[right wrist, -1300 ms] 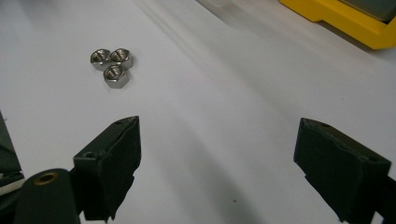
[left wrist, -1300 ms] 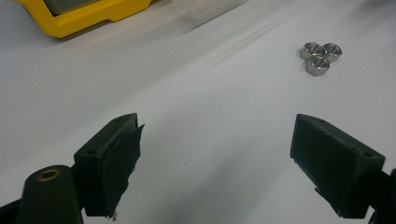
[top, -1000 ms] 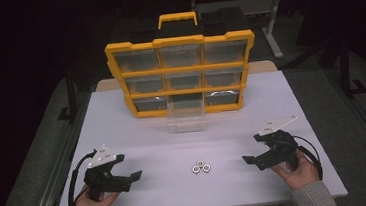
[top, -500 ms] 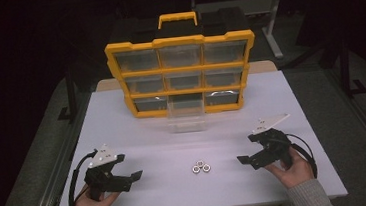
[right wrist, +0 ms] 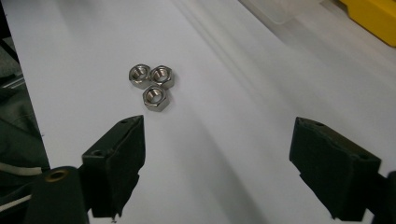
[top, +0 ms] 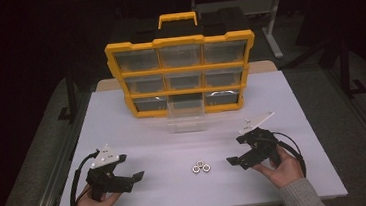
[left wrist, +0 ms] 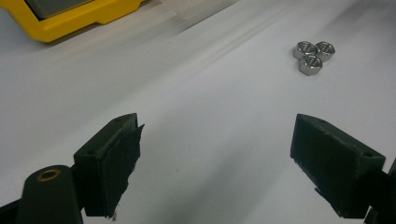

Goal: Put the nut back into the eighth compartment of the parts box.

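Three steel hex nuts [top: 201, 167] lie touching each other on the white table [top: 123, 133], near its front edge. My right gripper [top: 235, 151] sits just right of them, pointing at them. In the right gripper view the nuts [right wrist: 152, 86] lie ahead and left of the right gripper [right wrist: 217, 154]; its jaws stand open, have just been closing a little, and hold nothing. My left gripper [top: 131, 168] rests at the front left, open and holding nothing. From the left gripper [left wrist: 215, 154] the nuts [left wrist: 310, 56] are farther off, up and to the right.
A yellow parts organiser [top: 182, 73] with clear drawers stands upright at the back of the table. One clear drawer [top: 186, 116] from its bottom row is pulled out onto the table. Dark floor and table frames surround the table.
My right gripper has moved left toward the nuts. The left gripper and the nuts have stayed where they were.
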